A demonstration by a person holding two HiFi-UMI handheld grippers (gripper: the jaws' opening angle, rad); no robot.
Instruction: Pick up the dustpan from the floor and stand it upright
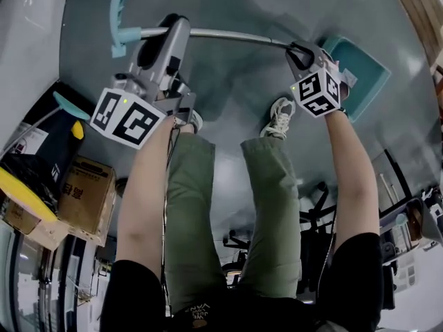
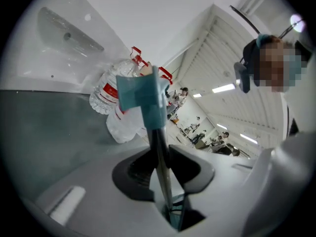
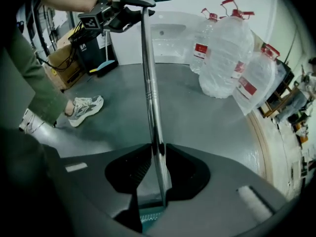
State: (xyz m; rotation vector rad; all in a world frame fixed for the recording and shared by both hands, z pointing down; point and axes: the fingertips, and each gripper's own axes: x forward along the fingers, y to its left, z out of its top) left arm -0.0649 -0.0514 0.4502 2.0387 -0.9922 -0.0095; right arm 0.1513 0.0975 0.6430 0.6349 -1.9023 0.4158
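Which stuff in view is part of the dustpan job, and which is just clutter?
Job: dustpan, its metal handle, left claw and right claw, both shut on that handle.
Lying about: water bottles, cardboard box.

Head view: from above, steeply down past legs (image 1: 208,206) onto floor (image 1: 235,88). Left claw (image 1: 173,32) and right claw (image 1: 302,50) ahead, mid-range.
Left claw view: camera just behind claw, facing roughly level, water bottles (image 2: 111,95) beyond claw.
Right claw view: close behind claw, tilted floorward.
All three share dustpan handle (image 3: 150,93). Claw views share bottles and floor.
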